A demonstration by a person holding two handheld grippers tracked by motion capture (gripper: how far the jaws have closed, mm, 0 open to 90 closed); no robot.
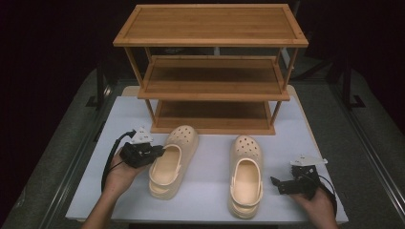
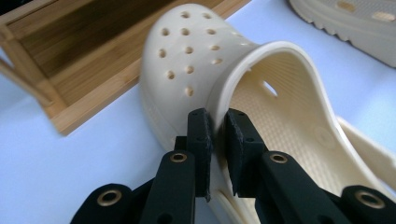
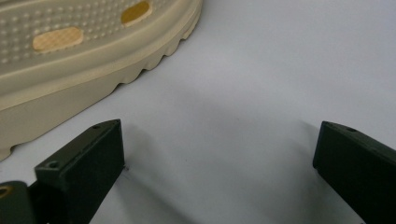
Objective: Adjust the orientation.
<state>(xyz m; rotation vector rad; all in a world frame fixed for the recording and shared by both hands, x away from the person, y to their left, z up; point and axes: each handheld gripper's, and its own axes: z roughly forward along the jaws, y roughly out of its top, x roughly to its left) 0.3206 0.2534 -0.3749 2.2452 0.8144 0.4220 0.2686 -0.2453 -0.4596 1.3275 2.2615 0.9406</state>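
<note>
Cream-coloured perforated foam clog [image 1: 171,161], the left one of a pair, lies on the white worktop [image 1: 210,205] at centre left of the high view, its toe pointing up the frame toward the foot of the three-tier wooden shoe rack [image 1: 212,71]. We see the left gripper [image 1: 157,151] come in from the left of that clog. In the left gripper view the clog [image 2: 205,60] stands in the middle, and the left gripper [image 2: 217,128] has its jaws clamped on the raised side wall beside the opening, one black pad outside the wall and one inside.

The second cream clog [image 1: 246,175] lies to the right of centre, well apart from the first and roughly parallel to it. We see the right gripper [image 1: 275,183] just to its right, low at the right of the frame, not touching it. In the right gripper view the right gripper [image 3: 219,154] has its jaws spread wide over bare worktop, and the ridged sole edge of the second clog [image 3: 84,70] shows at upper left.
</note>
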